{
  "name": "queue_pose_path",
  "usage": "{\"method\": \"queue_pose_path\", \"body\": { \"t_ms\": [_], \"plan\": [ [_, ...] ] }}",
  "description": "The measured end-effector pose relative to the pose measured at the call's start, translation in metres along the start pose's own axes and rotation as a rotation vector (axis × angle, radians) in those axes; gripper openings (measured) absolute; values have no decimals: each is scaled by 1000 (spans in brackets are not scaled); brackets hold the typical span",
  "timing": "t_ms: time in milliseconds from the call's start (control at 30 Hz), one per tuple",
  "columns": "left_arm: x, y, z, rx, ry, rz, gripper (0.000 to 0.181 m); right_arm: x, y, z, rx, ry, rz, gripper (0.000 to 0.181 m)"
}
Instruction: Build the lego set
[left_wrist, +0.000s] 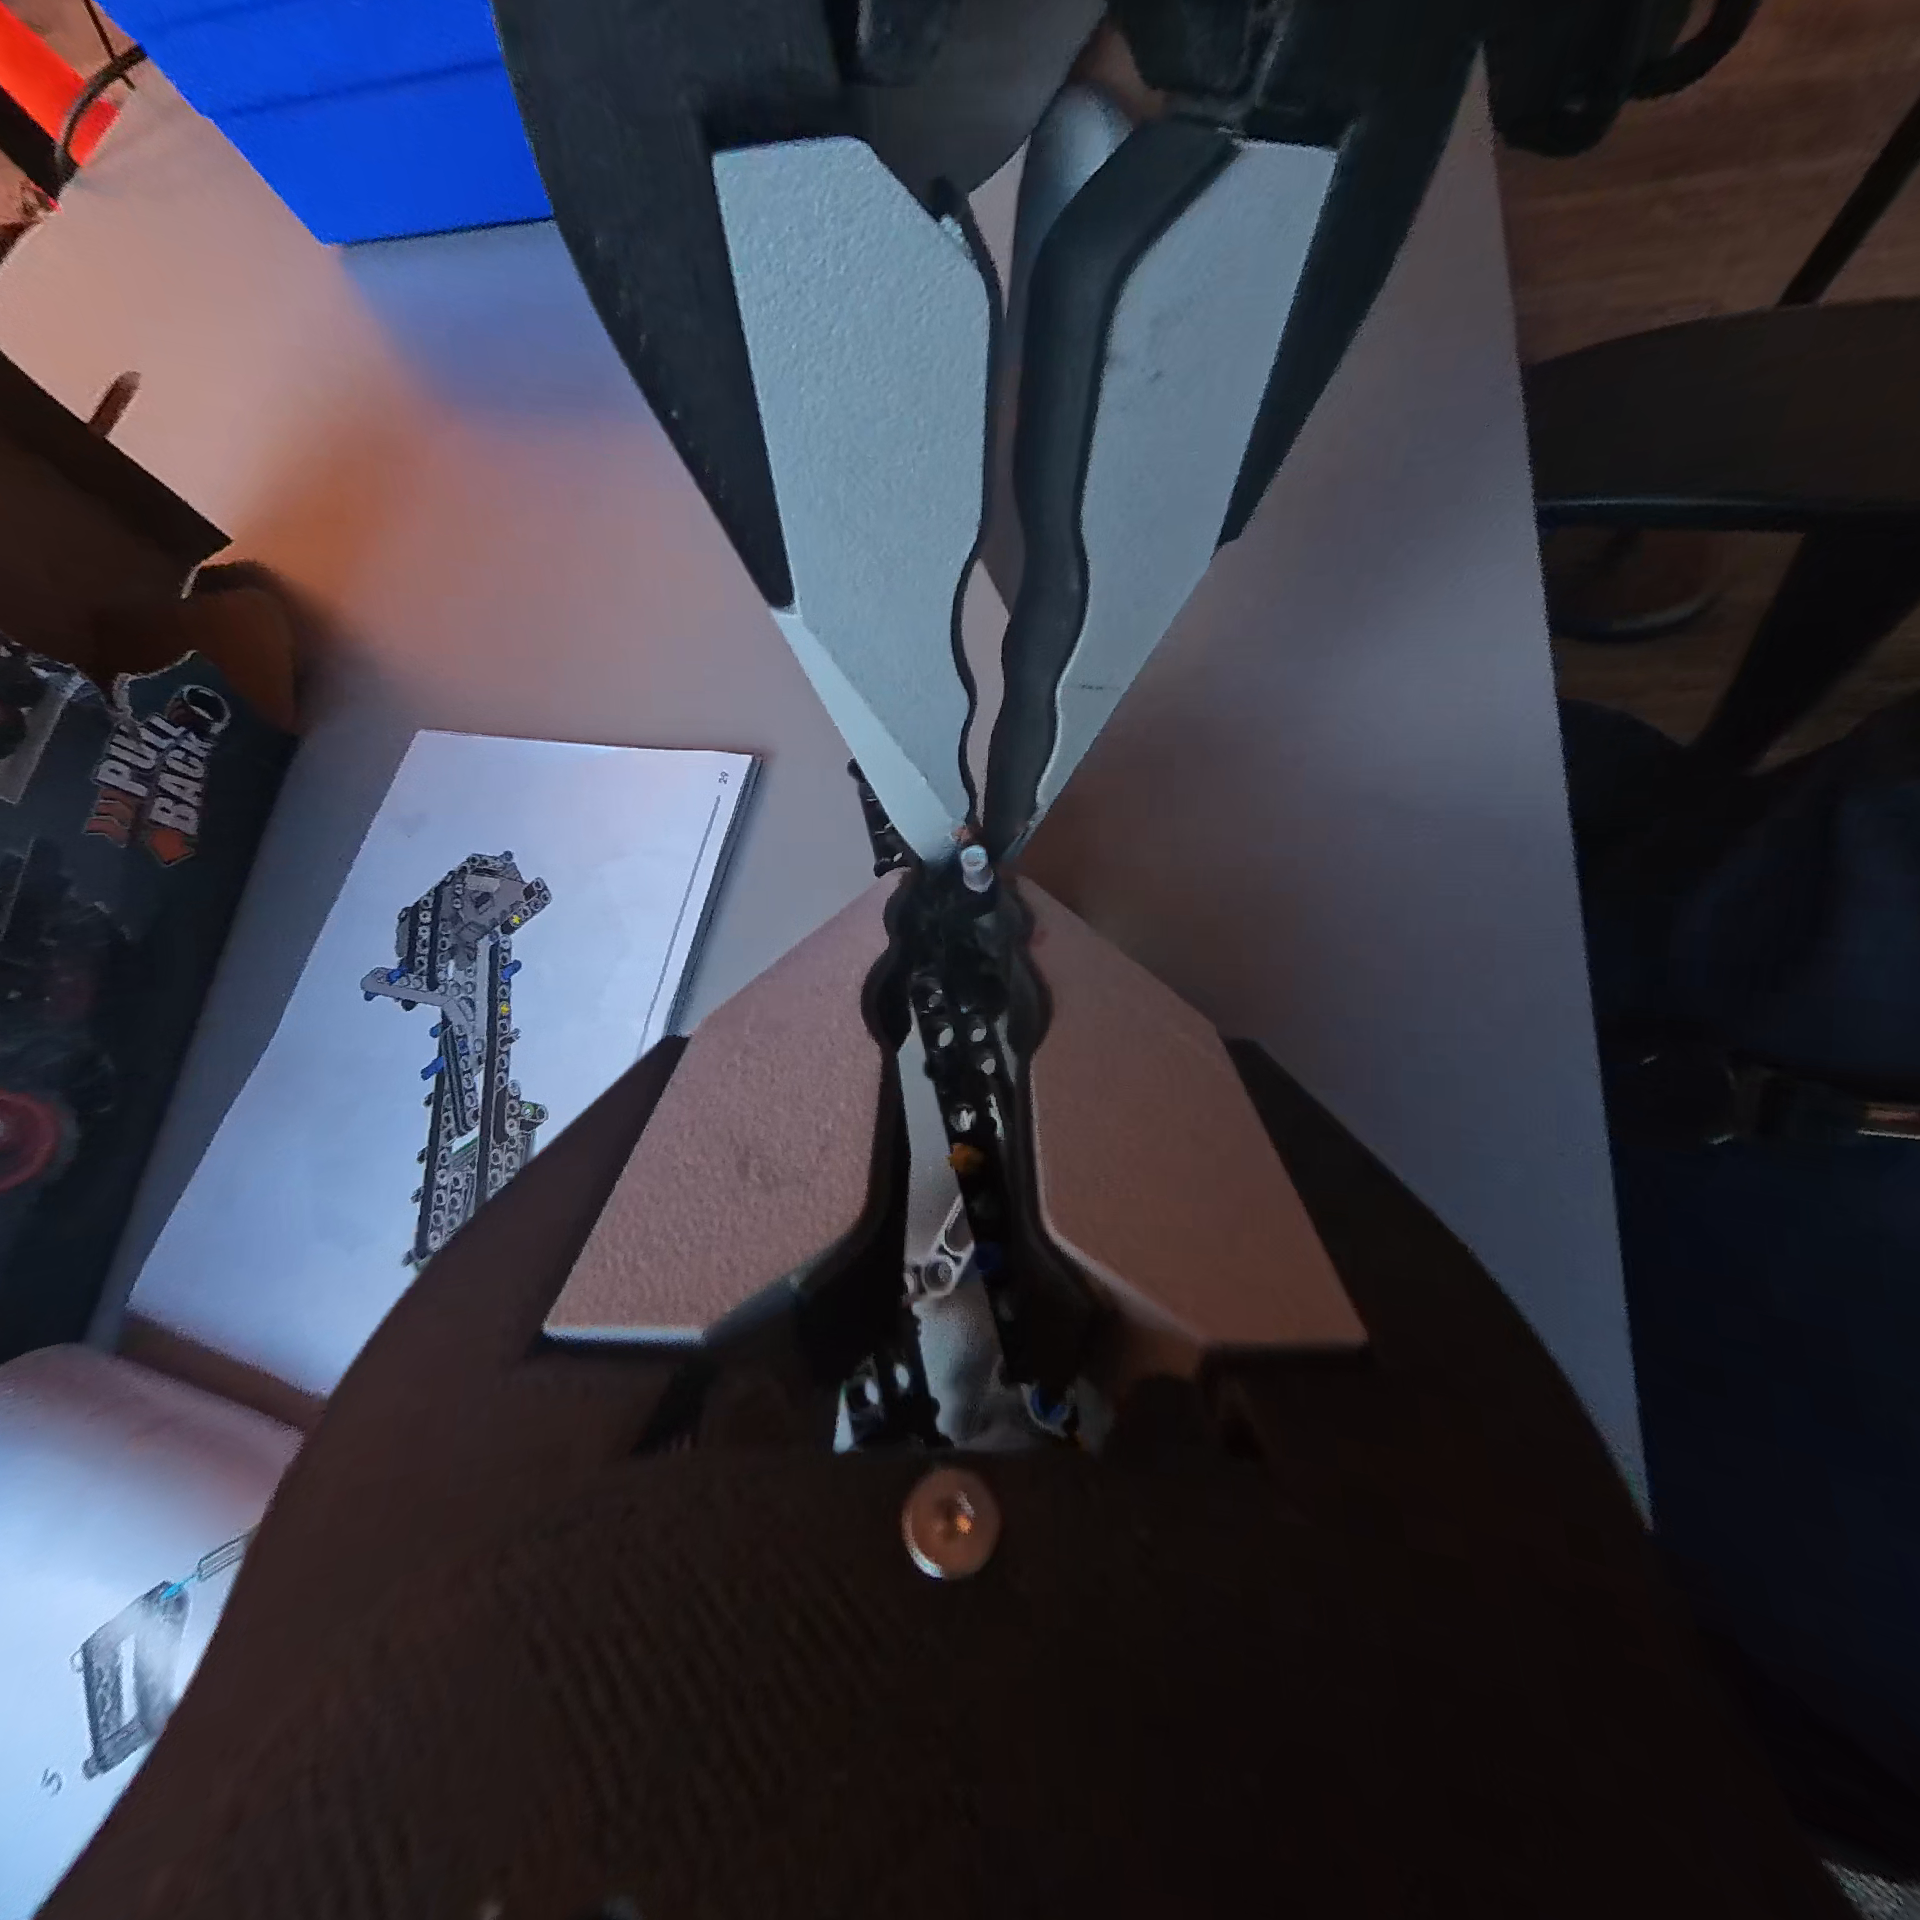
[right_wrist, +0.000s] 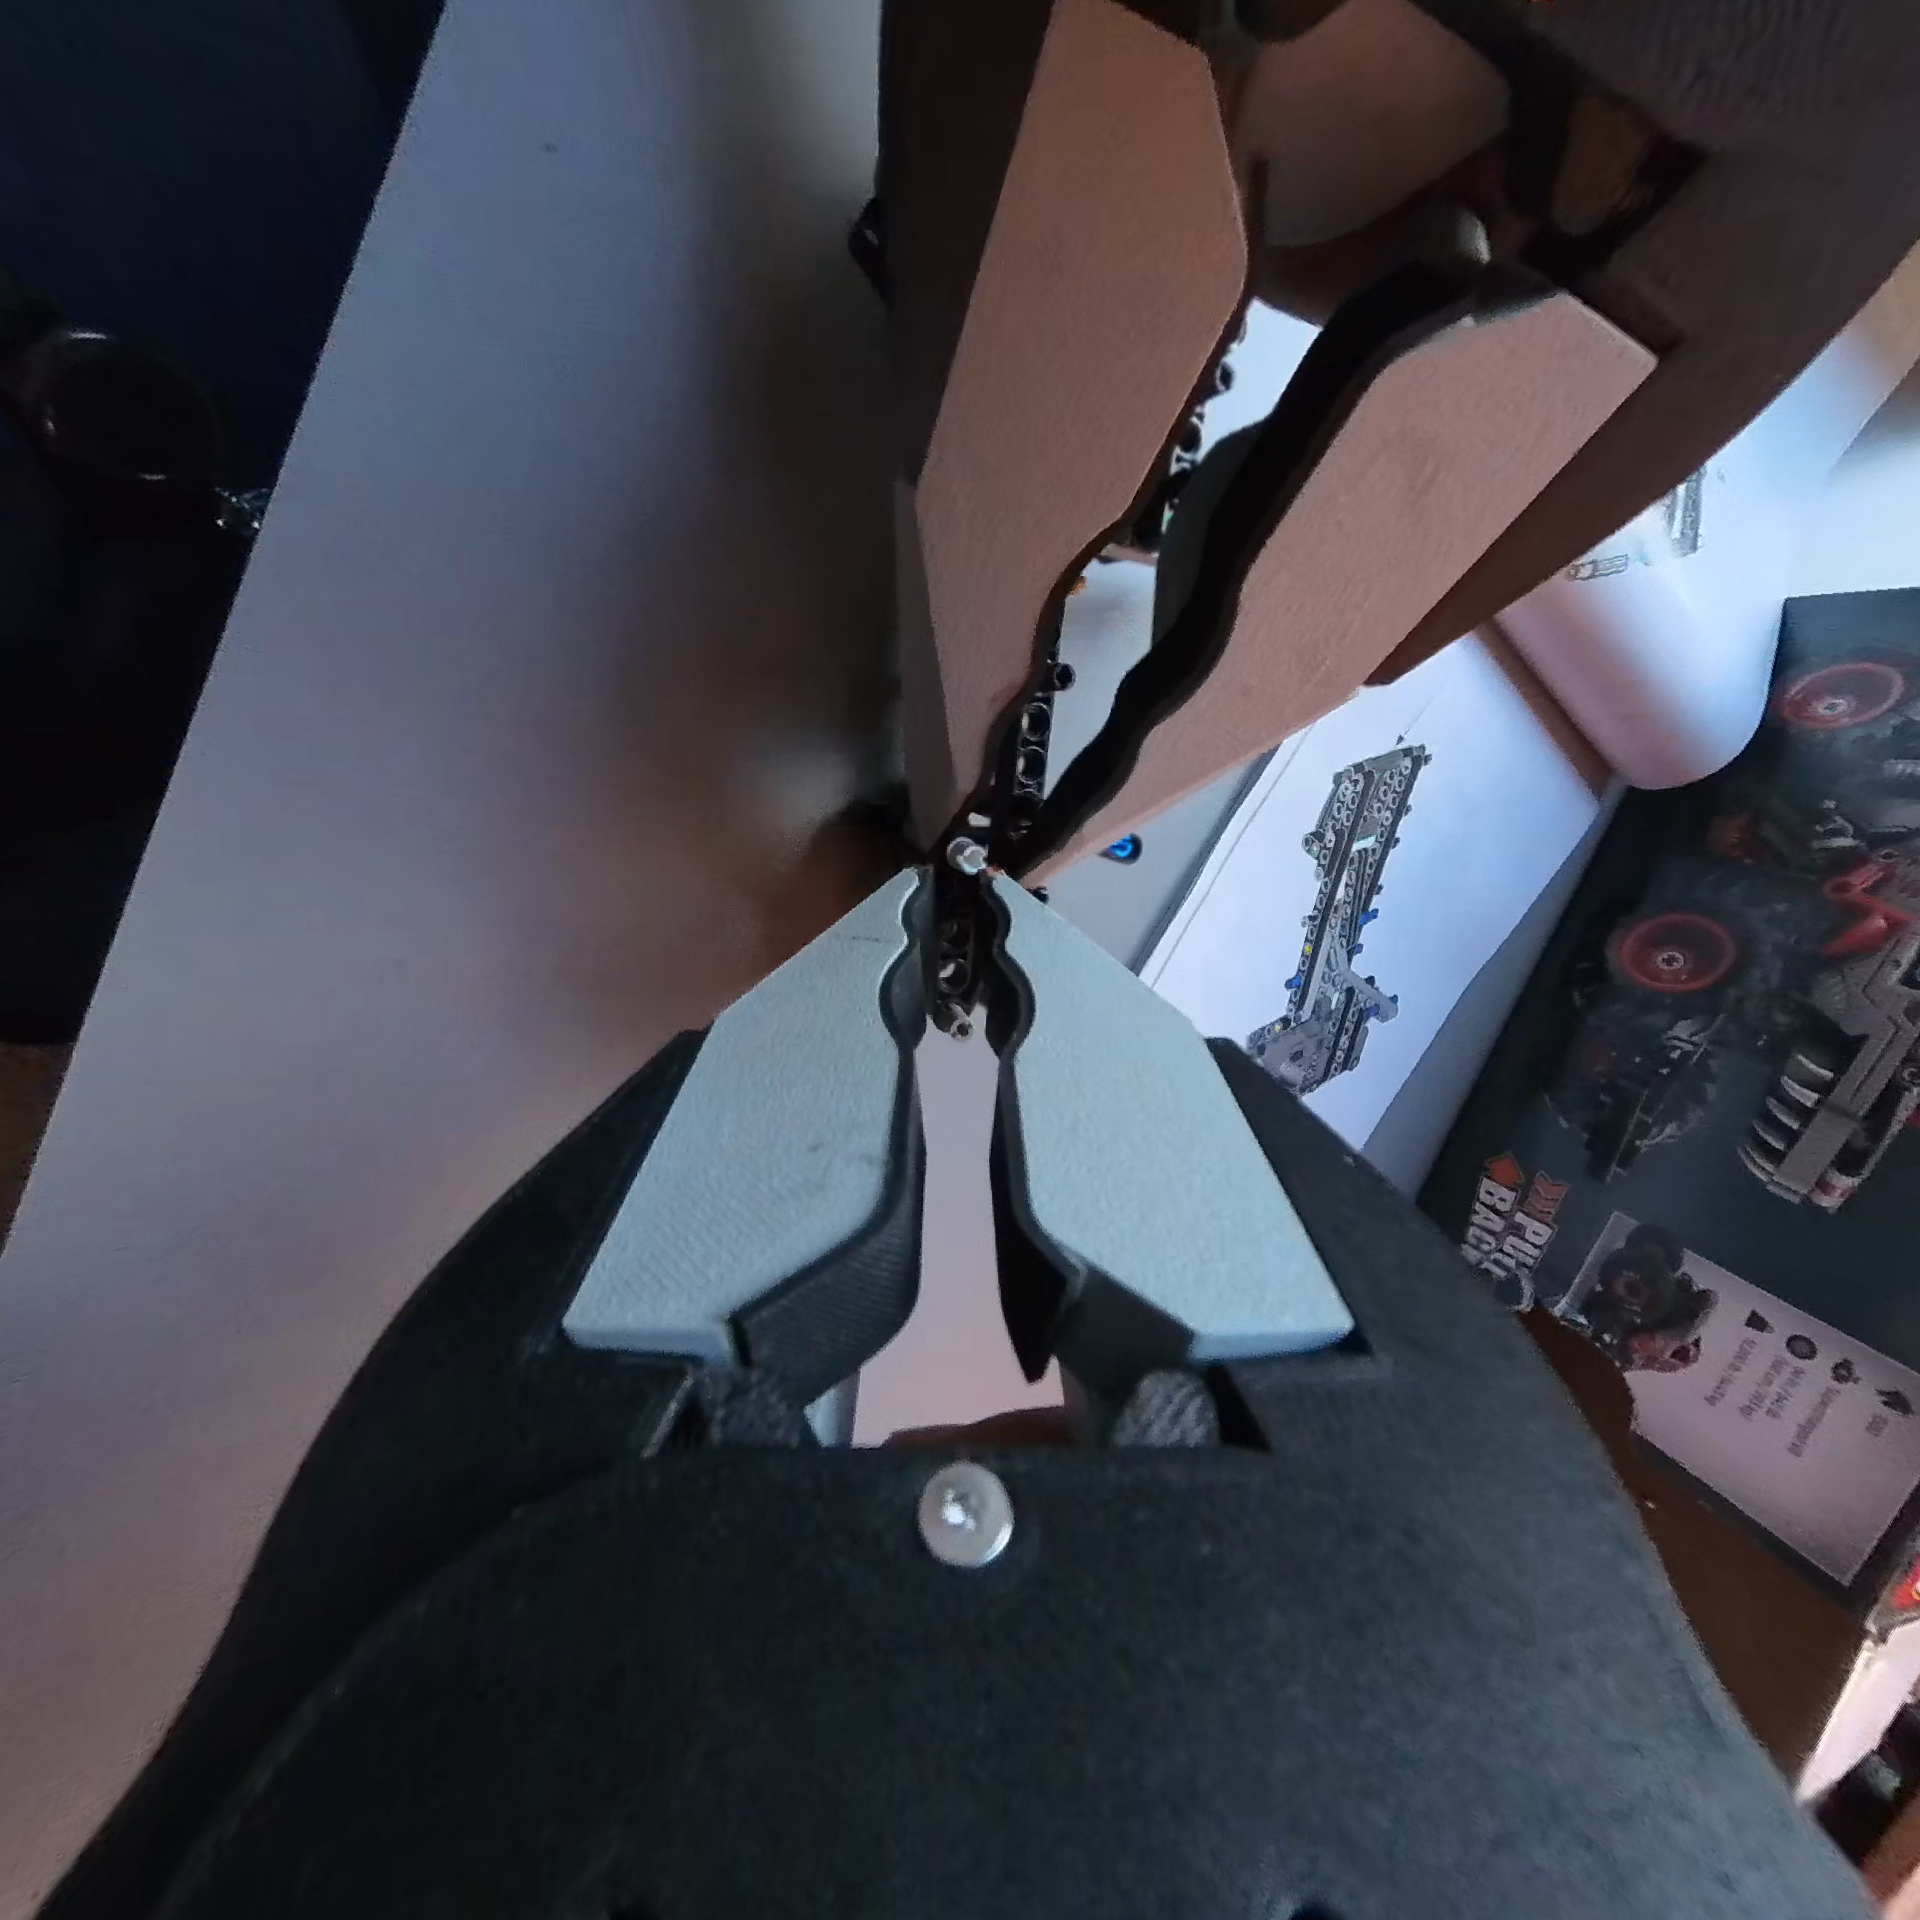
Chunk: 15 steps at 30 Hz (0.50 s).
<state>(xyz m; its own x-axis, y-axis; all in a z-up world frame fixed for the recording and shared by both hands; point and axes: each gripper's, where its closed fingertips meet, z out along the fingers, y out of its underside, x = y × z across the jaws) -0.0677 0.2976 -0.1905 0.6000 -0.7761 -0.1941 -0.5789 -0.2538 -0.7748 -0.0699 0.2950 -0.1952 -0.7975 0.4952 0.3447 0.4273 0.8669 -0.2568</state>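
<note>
- Two hand-held grippers meet tip to tip above a pale table (left_wrist: 499, 499), both working on one part-built lego chassis (left_wrist: 961, 1039).
- The left gripper (left_wrist: 951, 935), with tan-faced fingers, is closed around the chassis, a long black frame of beams with rows of holes. The frame runs back between its fingers toward the camera, so this gripper seems to act as the steady holder.
- The right gripper (right_wrist: 961, 935), with grey-faced fingers, is pinched shut on a short black beam piece (right_wrist: 954, 971) at the front end of the chassis. It appears to be pressing or aligning it there; whether the piece is already joined cannot be told.
- A small pale grey pin (left_wrist: 974, 864) stands at the meeting point, just beside both sets of tips, probably the connector for this joint.
- An open instruction booklet (left_wrist: 436, 1039) lies flat on the table nearby, its page showing a drawing of a similar long frame, placed where the builder can check it.
- The dark lego box (right_wrist: 1745, 1039), printed with a red-wheeled truck, rests beyond the booklet.
</note>
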Motion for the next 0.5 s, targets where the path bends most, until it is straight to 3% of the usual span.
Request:
{"method": "queue_pose_path", "body": {
  "t_ms": [33,267,367,433,500],
  "plan": [
    [0,0,0,-1,-8,0,11,0,0,0,-2,1,-7,4],
    [-1,-1,-4,1,1,-14,11,3,-2,2,-20,-9,-41,4],
    [-2,-18,-25,103,47,-34,6,4,-3,3,-27,-17,-56,3],
    [-11,-26,-40,166,48,-83,13,4,-2,3,-39,-26,-56,3],
    [-15,-13,-40,98,46,-96,19,5,-3,3,-44,-30,-65,3]
  ]
}}
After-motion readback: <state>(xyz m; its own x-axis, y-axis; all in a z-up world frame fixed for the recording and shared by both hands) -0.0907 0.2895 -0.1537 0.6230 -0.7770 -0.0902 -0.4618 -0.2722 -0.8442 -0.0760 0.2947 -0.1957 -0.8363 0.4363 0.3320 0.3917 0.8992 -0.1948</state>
